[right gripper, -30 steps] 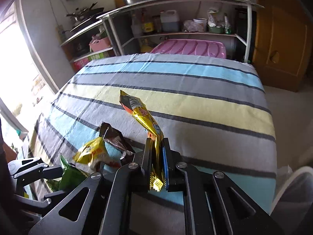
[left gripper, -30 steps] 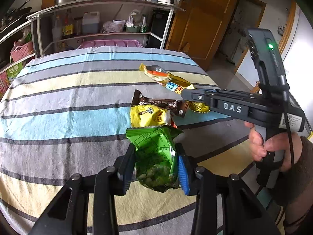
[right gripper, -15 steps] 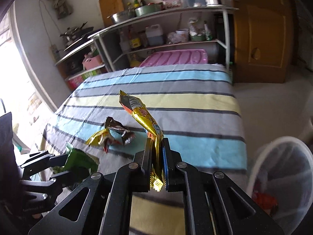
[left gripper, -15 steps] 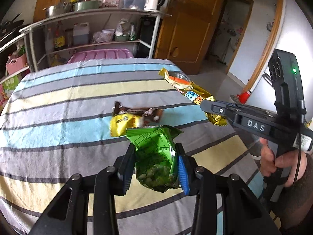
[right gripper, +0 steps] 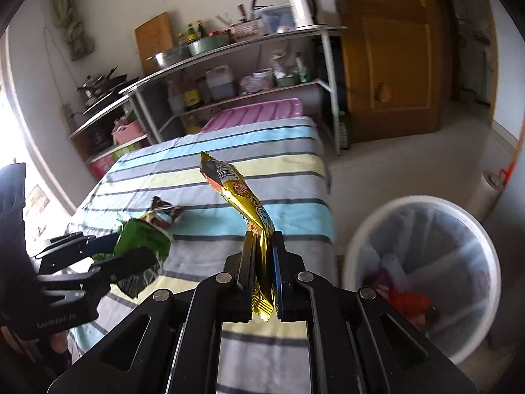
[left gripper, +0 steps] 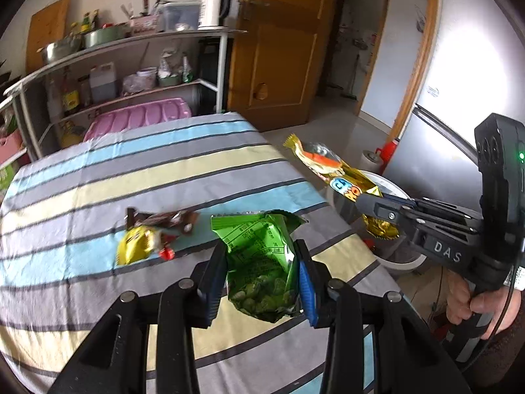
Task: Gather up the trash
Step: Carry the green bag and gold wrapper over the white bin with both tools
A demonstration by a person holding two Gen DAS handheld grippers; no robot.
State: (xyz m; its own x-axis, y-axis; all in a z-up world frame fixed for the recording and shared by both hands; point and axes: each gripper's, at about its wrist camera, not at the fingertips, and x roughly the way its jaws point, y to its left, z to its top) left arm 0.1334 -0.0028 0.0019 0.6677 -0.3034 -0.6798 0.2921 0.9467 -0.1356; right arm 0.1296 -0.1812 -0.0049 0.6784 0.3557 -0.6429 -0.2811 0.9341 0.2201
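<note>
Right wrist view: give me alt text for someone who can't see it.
The right gripper pinches a gold snack wrapper upright, with a white lined trash bin on the floor to its right. At left, the left gripper holds a green snack bag over the striped tablecloth, where more wrappers lie.

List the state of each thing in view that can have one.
Left claw: shut on green snack bag.
Right claw: shut on gold wrapper.
Yellow and brown wrappers: lying on the table.
White bin: open, lined, some trash inside.
Door: ajar.
</note>
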